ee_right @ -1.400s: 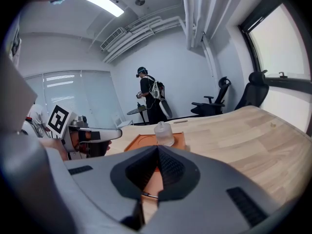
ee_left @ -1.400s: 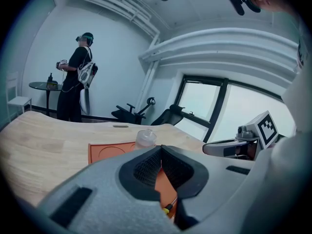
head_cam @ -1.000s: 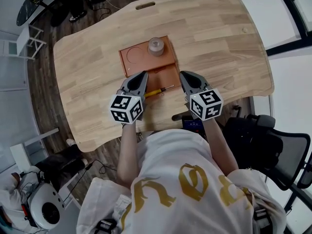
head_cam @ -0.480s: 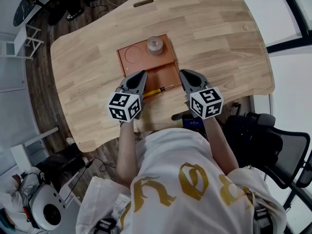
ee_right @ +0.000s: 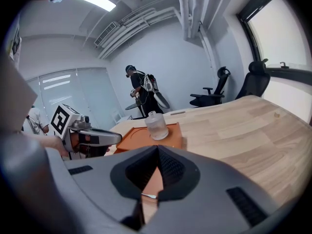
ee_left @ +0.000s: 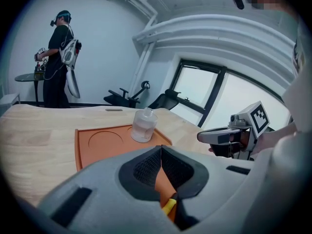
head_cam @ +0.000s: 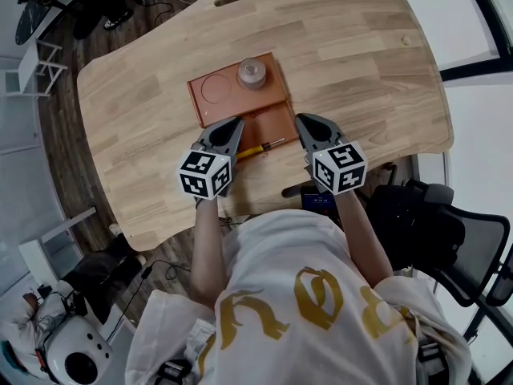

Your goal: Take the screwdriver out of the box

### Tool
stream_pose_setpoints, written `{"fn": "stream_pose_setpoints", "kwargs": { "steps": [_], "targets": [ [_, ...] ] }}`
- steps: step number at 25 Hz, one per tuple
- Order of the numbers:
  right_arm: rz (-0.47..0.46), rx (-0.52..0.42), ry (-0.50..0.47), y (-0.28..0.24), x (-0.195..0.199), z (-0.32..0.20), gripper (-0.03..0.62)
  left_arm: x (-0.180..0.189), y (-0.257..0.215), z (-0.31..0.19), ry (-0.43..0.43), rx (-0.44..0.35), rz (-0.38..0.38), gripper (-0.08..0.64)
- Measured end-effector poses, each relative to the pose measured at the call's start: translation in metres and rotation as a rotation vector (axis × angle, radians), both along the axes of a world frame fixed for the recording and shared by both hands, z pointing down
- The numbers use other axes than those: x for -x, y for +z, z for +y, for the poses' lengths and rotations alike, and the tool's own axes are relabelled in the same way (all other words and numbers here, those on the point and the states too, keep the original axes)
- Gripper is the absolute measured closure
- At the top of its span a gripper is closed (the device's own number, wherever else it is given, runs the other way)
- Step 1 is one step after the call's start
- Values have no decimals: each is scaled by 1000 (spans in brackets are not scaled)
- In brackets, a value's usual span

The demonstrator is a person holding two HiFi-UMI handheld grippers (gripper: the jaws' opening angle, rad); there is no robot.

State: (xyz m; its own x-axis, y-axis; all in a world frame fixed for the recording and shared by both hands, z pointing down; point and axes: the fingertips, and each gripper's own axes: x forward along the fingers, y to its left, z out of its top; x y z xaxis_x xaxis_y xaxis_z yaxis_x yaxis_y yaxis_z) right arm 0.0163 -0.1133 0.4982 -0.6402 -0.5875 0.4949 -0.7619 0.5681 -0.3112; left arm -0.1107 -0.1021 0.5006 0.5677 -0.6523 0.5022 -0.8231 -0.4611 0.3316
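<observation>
An orange box (head_cam: 210, 112) lies flat on the wooden table (head_cam: 361, 70). A screwdriver (head_cam: 258, 149) with a yellow handle and a thin metal shaft lies across its near part. The yellow handle (ee_left: 169, 206) shows just under my left jaws. My left gripper (head_cam: 234, 123) hovers over the handle end, jaws shut and empty. The right gripper (head_cam: 303, 122) hangs just right of the shaft tip (ee_right: 148, 196), its jaws closed together with nothing in them. Neither gripper touches the screwdriver.
A clear bottle (head_cam: 253, 73) stands in the box's far right corner, beside a round recess (head_cam: 215, 88). The seated person's torso (head_cam: 296, 295) presses against the table's near edge. Another person (ee_left: 58, 57) stands beyond the table, and office chairs (ee_right: 253, 84) line the window.
Both grippers have sunk slightly toward the table, the left a bit more. The screwdriver lies where it was.
</observation>
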Motion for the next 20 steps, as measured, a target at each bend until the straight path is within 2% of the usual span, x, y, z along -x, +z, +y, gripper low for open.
{"fn": "stream_pose_setpoints", "kwargs": {
  "steps": [6, 12, 16, 20],
  "targets": [
    [6, 23, -5, 9, 1, -3, 581, -4, 18, 3, 64, 54, -29, 549],
    [9, 48, -14, 18, 3, -4, 581, -15, 36, 13, 186, 116, -99, 549],
    [15, 63, -20, 25, 4, -6, 581, -23, 54, 24, 310, 185, -167, 549],
    [28, 80, -18, 33, 0, -6, 581, -29, 66, 28, 381, 247, -178, 549]
  ]
}}
